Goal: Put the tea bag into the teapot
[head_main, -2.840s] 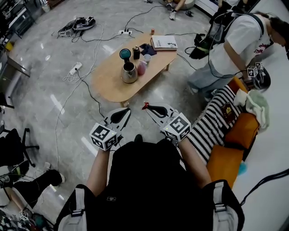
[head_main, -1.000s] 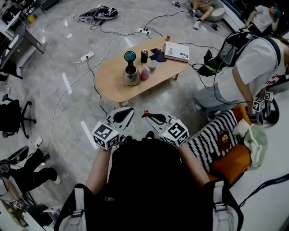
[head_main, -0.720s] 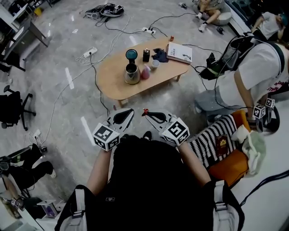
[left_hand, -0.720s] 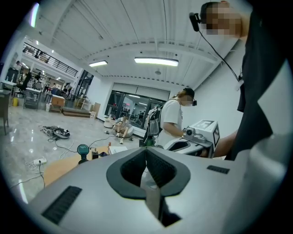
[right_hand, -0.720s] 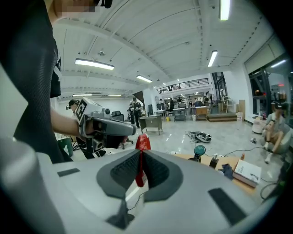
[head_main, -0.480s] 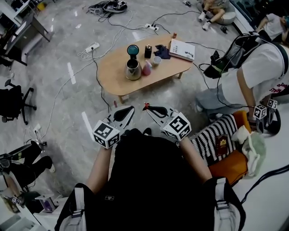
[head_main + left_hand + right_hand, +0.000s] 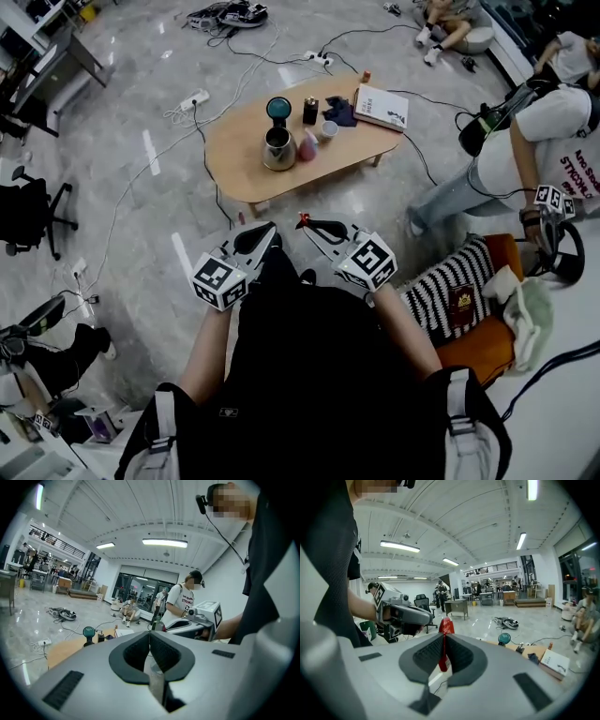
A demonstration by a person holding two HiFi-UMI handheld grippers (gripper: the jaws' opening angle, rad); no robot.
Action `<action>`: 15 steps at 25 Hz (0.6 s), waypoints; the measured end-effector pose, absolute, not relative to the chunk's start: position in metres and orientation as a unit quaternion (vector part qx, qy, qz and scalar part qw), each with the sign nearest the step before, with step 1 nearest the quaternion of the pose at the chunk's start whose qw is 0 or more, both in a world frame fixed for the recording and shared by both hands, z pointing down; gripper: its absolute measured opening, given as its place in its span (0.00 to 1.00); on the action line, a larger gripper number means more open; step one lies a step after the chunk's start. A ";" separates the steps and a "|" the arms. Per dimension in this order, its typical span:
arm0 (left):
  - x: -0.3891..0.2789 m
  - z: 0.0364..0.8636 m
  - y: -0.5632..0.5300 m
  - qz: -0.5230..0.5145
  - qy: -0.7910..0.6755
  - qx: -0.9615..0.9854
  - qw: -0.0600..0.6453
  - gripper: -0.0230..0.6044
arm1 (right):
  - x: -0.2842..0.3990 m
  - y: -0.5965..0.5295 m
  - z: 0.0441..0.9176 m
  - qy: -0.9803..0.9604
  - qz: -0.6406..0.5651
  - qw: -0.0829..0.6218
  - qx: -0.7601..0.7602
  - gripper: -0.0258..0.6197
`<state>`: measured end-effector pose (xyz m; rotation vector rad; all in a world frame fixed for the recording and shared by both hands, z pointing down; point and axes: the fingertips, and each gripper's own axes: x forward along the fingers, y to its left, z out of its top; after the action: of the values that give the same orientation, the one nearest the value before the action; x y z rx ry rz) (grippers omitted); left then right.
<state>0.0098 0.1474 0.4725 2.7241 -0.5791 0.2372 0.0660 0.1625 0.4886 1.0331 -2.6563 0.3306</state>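
Right gripper (image 7: 308, 226): jaws are pressed together on the tea bag (image 7: 302, 218), as seen in the right gripper view (image 7: 443, 638). The tea bag (image 7: 446, 626) is a thin red piece clamped edge-on in the seam between the two pads. Its long axis is aligned with the jaws, and its upper end is seen projecting past the tips, pointing ahead and slightly up. The lower part is held between the pads.

Left gripper (image 7: 266, 231): jaws are closed against each other at the tips, and nothing is seen held between them in the left gripper view (image 7: 150, 637).

Both grippers are held side by side, near each other, close in front of the person's body. The right gripper's tips are angled inward toward the left gripper.

The teapot (image 7: 278, 150), a metal vessel, is seen standing upright on a low wooden table (image 7: 232, 173), ahead of both grippers' tips and well apart from them. The tea bag is not in the teapot.
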 end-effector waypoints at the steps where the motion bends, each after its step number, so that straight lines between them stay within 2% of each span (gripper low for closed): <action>1: 0.012 0.472 0.143 0.082 -0.202 0.961 0.173 0.05 | 0.067 0.160 0.489 -0.916 0.115 0.137 0.358 0.08; 15: 0.015 0.481 0.021 0.078 -0.147 0.969 0.183 0.05 | 0.063 0.052 0.505 -0.893 0.141 0.160 0.396 0.08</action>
<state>0.0154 0.0205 0.4806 2.7333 -0.4147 0.2199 0.0628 0.0520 0.5048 1.1308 -2.5531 0.4027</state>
